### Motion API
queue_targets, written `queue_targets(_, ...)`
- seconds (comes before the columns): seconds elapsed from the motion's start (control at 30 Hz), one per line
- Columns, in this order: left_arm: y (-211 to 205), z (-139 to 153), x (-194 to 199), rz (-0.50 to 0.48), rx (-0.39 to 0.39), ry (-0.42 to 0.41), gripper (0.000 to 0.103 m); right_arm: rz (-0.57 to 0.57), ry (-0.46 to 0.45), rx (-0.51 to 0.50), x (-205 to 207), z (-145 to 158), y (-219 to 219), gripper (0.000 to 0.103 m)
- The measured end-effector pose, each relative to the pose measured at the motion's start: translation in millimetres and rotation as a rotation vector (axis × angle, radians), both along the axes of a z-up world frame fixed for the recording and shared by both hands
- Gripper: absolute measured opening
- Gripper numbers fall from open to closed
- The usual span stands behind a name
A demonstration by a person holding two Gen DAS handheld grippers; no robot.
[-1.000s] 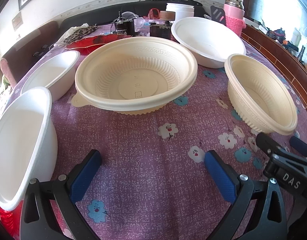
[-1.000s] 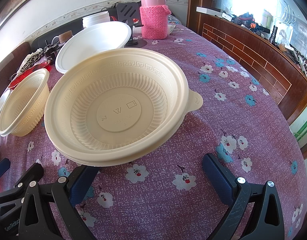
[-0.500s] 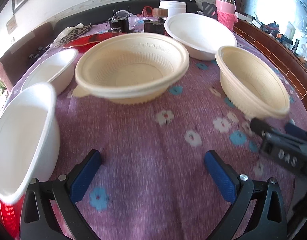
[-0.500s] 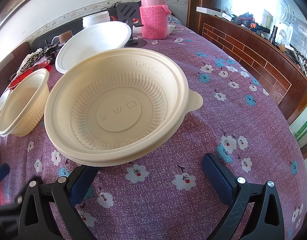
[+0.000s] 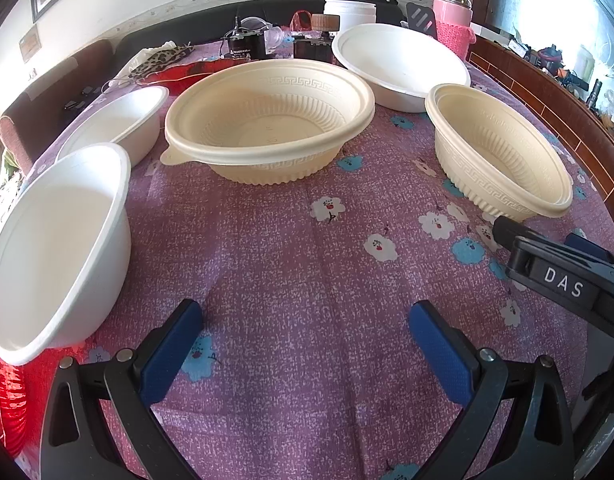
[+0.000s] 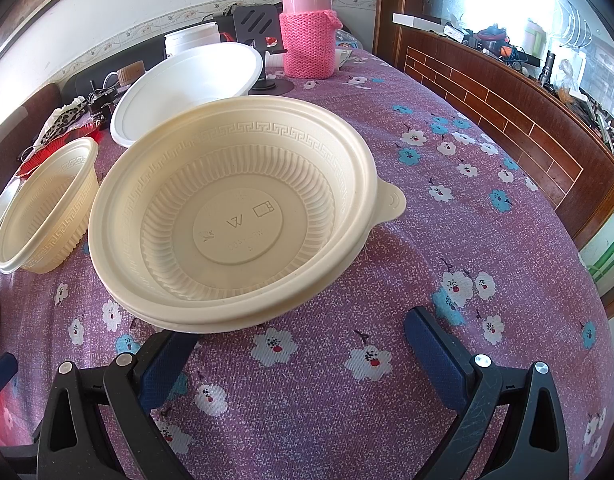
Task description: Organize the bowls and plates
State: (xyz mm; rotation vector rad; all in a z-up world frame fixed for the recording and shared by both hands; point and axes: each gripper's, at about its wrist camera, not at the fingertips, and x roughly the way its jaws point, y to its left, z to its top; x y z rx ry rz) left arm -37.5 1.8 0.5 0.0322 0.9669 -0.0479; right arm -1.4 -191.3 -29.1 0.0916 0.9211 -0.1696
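Altogether three white bowls [image 5: 59, 248], two cream bowls [image 5: 267, 120], one pink flask [image 6: 307, 40]

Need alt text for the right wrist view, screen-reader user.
A large cream bowl with a rim tab sits on a purple floral tablecloth, just ahead of the open, empty right tool. A smaller cream bowl stands to its left, a white bowl behind it, and a pink flask in a knitted sleeve at the back.
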Motion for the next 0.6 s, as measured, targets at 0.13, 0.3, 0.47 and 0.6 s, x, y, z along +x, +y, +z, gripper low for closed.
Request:
queue_targets(0.13, -0.2, 0.2, -0.2, 0.000, -0.001, 0.000, 0.103, -0.002, 0.000, 0.001, -0.3, 0.1, -0.7, 0.102)
queue_targets(0.3, 0.4, 0.3, 0.1, -0.003, -0.003, 0.000, 0.103, -0.002, 0.000, 0.001, -0.2, 0.1, -0.4, 0.102)
queue_targets(0.47, -0.5, 0.3, -0.6, -0.006, -0.001, 0.002, 0.103, 0.000, -0.003, 0.014, -2.4, 1.3, -3.4, 0.102)
queue_targets(0.6, -2.2, 0.6, -0.6, -0.013, 0.007, 0.013, 0.103, 0.003, 0.043, 0.039, -1.0, 1.6, -6.4, 0.102)
